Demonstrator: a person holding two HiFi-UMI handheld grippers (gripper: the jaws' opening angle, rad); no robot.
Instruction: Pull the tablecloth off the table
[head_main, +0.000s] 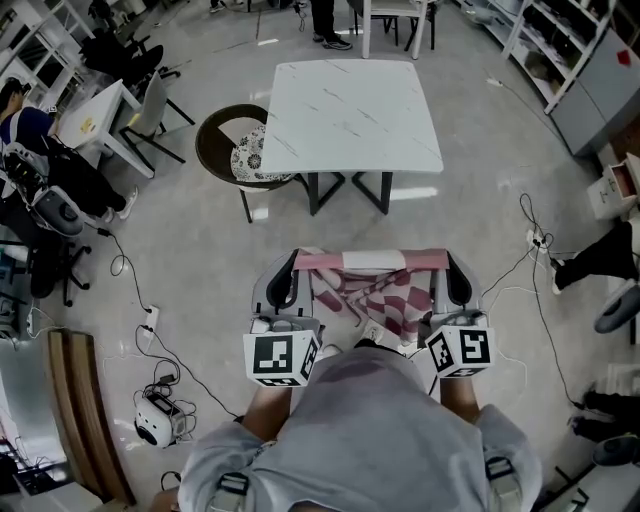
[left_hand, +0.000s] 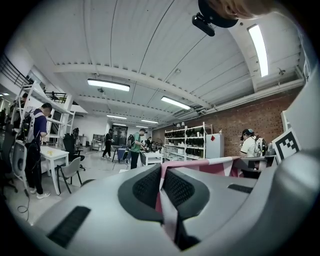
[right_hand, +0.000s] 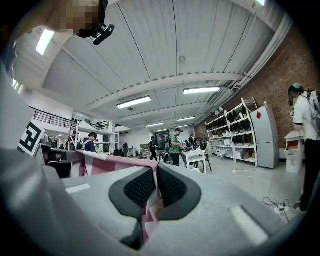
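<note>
The pink-and-white checked tablecloth (head_main: 380, 290) hangs off the table, stretched between my two grippers in front of my chest. My left gripper (head_main: 283, 275) is shut on its left top corner and my right gripper (head_main: 460, 272) on its right top corner. In the left gripper view the cloth (left_hand: 200, 165) runs out of the shut jaws of the left gripper (left_hand: 161, 180) toward the right. The right gripper view shows the cloth (right_hand: 110, 162) pinched in the right gripper (right_hand: 152, 182) and leading left. The white marble table (head_main: 350, 115) stands bare ahead of me.
A round dark chair with a patterned cushion (head_main: 240, 150) sits at the table's left. A white desk (head_main: 95, 115) and seated person are at far left. Cables (head_main: 150, 320) and a small white device (head_main: 155, 420) lie on the floor. Shelves (head_main: 580, 60) line the right.
</note>
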